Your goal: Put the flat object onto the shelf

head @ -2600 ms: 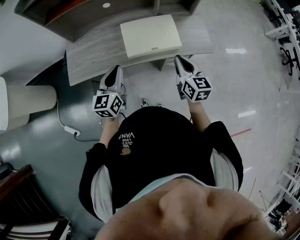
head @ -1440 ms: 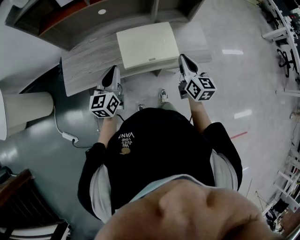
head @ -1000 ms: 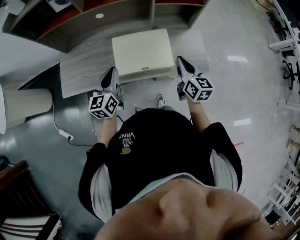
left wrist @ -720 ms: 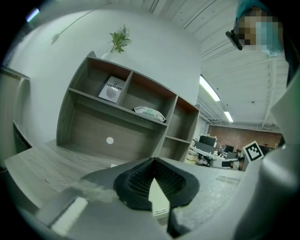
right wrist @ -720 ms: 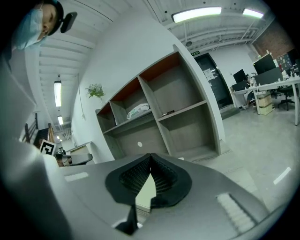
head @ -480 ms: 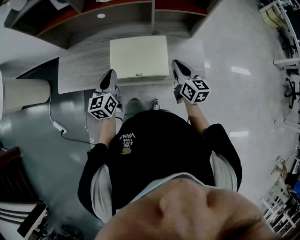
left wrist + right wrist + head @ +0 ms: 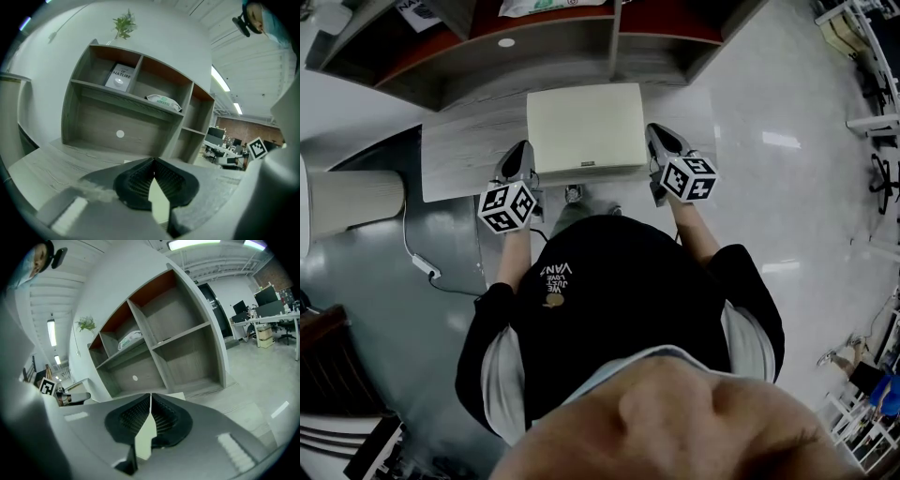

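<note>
Shelf [image 7: 553, 58] stands along the back of the desk [image 7: 469, 155] | flat object [image 7: 586, 127], cream, lies on the desk in front of the shelf, between both grippers | left hand-held gripper [image 7: 522, 150] clenched on nothing, just beside its near left corner | right hand-held gripper [image 7: 657, 134] clenched, empty, just beside its right edge

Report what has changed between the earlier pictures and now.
The person has stepped up to the desk. The left gripper and right gripper have moved forward from its near edge and now flank the near corners of the cream flat object. More of the shelf shows. Unchanged: both grippers shut and empty, the flat object lying on the desk.
</note>
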Tool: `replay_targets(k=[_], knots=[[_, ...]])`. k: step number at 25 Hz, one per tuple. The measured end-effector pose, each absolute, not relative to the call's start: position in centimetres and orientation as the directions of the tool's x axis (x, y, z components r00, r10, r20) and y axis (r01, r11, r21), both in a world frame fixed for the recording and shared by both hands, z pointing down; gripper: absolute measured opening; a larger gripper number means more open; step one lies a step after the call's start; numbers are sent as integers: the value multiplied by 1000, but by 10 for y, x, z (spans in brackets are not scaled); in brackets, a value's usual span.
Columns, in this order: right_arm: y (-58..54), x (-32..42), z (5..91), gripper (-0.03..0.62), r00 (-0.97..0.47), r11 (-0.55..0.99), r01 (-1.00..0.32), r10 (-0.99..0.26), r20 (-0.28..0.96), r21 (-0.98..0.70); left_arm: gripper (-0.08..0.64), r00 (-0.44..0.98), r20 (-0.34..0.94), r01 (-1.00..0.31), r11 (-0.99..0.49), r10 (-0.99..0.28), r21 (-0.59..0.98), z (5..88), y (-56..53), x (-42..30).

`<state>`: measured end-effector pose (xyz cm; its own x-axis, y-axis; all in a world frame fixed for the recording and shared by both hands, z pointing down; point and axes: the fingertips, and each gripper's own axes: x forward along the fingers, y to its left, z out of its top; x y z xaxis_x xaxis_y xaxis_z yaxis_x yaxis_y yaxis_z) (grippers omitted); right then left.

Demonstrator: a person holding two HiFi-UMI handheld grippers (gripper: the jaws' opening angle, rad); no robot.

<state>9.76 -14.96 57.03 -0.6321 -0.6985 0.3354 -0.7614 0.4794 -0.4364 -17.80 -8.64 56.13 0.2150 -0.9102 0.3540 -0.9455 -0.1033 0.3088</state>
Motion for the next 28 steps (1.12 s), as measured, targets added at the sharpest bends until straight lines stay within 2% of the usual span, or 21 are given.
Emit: replay_targets(k=[3, 7, 20, 28], knots=[[-160, 96, 587, 25, -610, 428, -775, -698, 375, -464, 9, 236, 371, -942, -119, -898, 314, 568, -100, -187], [-171, 99, 610, 119, -582, 365, -795, -685, 439, -484, 29, 264, 407, -938, -134, -874, 320, 580, -116, -194], [-200, 98, 656, 304, -545, 280, -827, -609, 575, -487, 300, 407, 547, -884, -163, -732, 439, 638, -146, -191], [-207, 79, 679, 328, -602, 290, -793, -509, 615, -536, 368, 462, 619, -857, -139, -636, 497, 670, -161, -194]])
